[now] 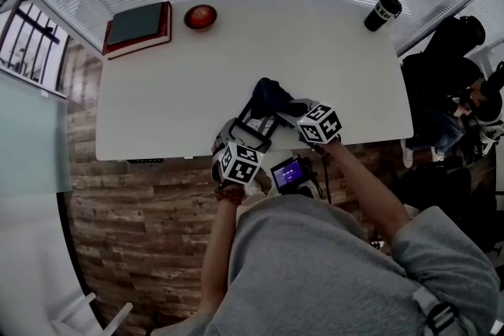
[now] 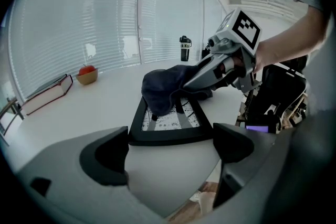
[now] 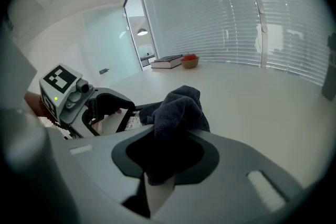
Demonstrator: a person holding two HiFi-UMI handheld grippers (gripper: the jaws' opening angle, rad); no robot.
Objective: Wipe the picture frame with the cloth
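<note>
A black picture frame with a black-and-white print lies at the front edge of the white table. My left gripper grips the frame's near end; in the left gripper view both pads touch the corners of the frame. A dark blue cloth is bunched on the far part of the frame. My right gripper is shut on the cloth and comes in from the right. In the left gripper view the cloth hides the frame's far end.
A red-edged book and a small bowl holding something red sit at the table's far left. A black cup stands at the far right corner. Dark bags are off the right edge. Blinds cover the windows behind.
</note>
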